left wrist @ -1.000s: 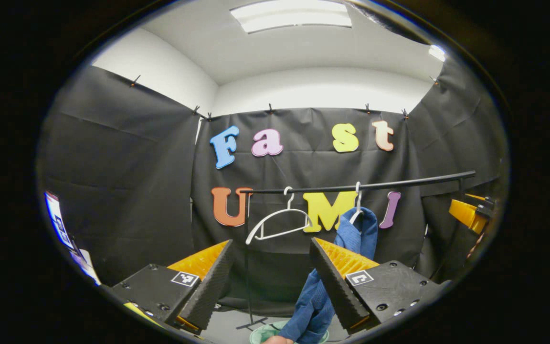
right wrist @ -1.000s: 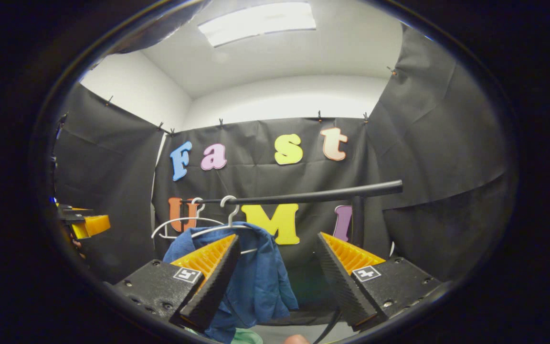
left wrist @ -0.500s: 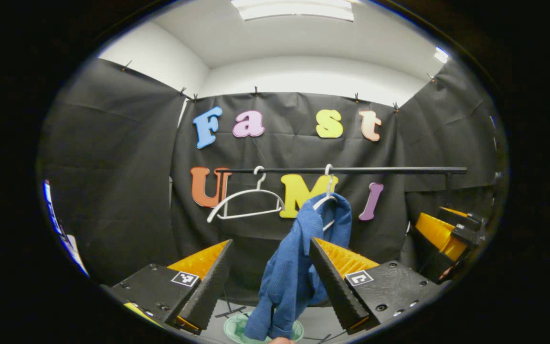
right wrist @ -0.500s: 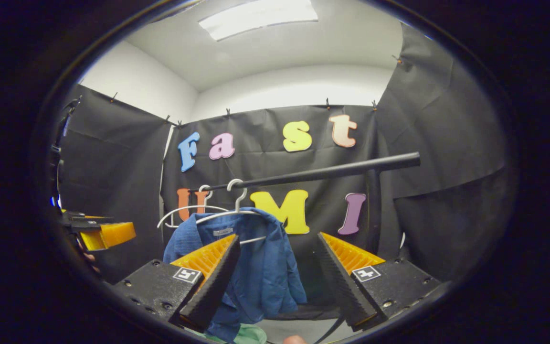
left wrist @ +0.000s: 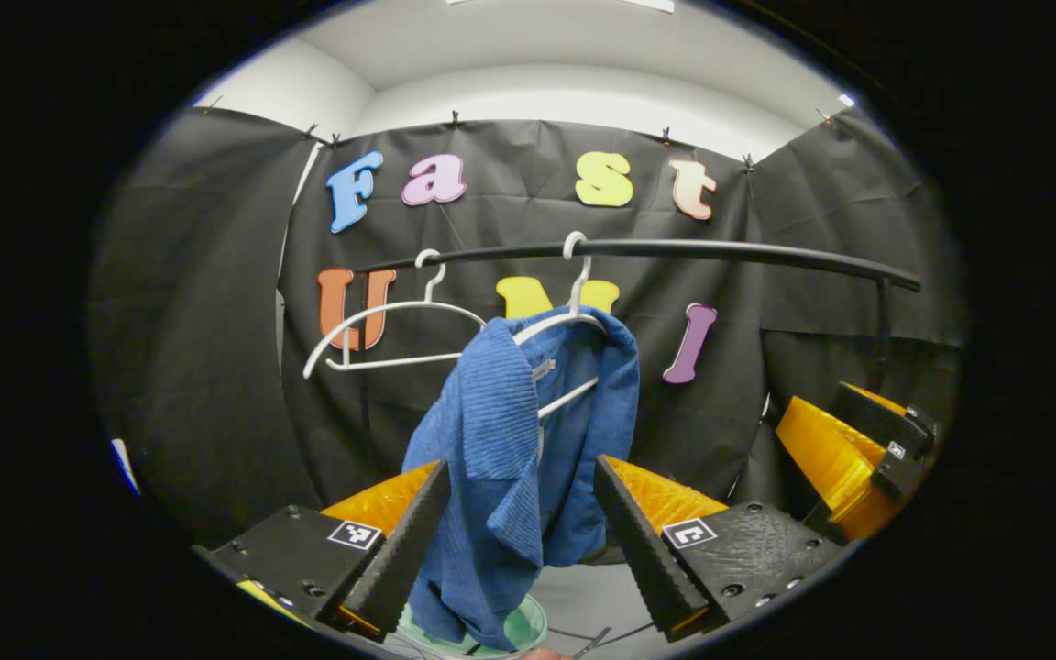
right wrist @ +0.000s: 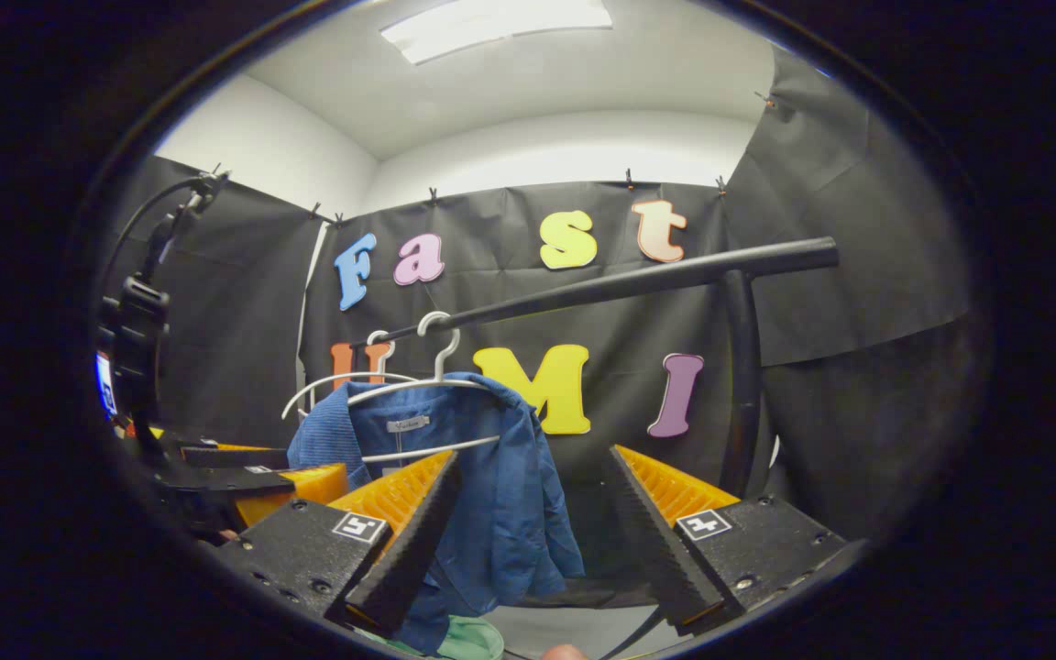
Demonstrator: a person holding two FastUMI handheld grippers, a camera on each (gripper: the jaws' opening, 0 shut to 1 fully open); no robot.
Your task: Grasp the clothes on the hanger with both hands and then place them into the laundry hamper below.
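Observation:
A blue garment [left wrist: 510, 440] hangs on a white hanger [left wrist: 574, 307] from the black rail [left wrist: 675, 249]. My left gripper [left wrist: 521, 467] is open, and the garment hangs in line with the wide gap between its fingers; neither finger presses on it. In the right gripper view the same garment [right wrist: 491, 477] hangs left of centre, partly behind one finger [right wrist: 409, 541]. My right gripper [right wrist: 533, 458] is open too, with nothing held. A green hamper [left wrist: 528, 623] sits on the floor under the garment, its rim also showing as the hamper [right wrist: 473, 639].
An empty white hanger [left wrist: 381, 321] hangs left of the clothed one. The rail's upright post [right wrist: 743, 385] stands at the right. The right gripper [left wrist: 844, 449] shows at the right edge, the left gripper [right wrist: 253, 472] at the left edge.
Both grippers have come closer to the garment, which now looks larger and sits in front of the left gripper's gap. The rail stands higher in both views. Both stay open.

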